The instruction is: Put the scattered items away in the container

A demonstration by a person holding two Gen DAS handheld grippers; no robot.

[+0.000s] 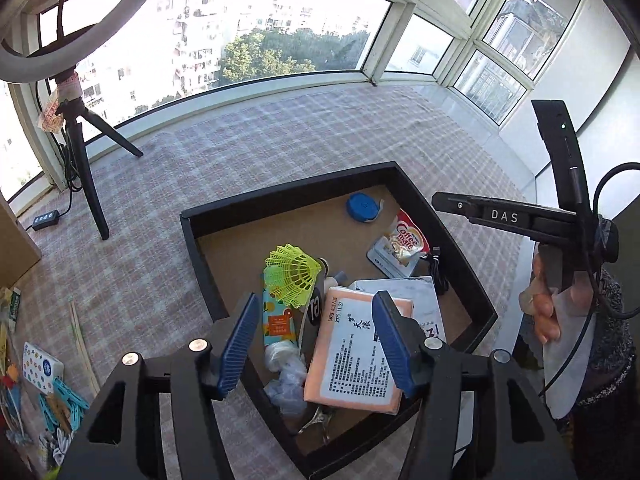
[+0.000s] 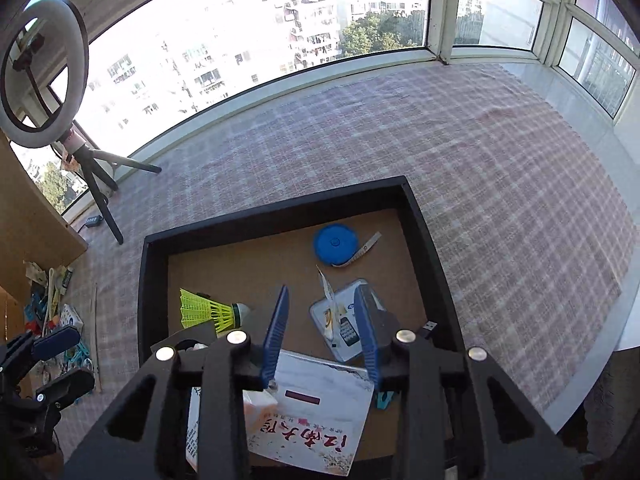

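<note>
A black tray (image 1: 404, 178) with a brown floor sits on the plaid cloth and also shows in the right wrist view (image 2: 154, 280). In it lie a yellow shuttlecock (image 1: 292, 276), a blue tape measure (image 1: 362, 208), a Coffee mate sachet (image 1: 410, 238), a tube (image 1: 278, 322), an orange tissue pack (image 1: 356, 364) and a white booklet (image 2: 316, 416). My left gripper (image 1: 316, 332) is open and empty above the tray's near side. My right gripper (image 2: 322, 320) is open and empty above a white card (image 2: 346, 322).
Scattered items lie on the cloth left of the tray: chopsticks (image 1: 82, 340), a white tissue pack (image 1: 42, 366), blue clips (image 1: 66, 402). A ring light on a tripod (image 1: 90, 184) stands at the back left. A wooden shelf (image 2: 36, 216) is at the left. Windows run behind.
</note>
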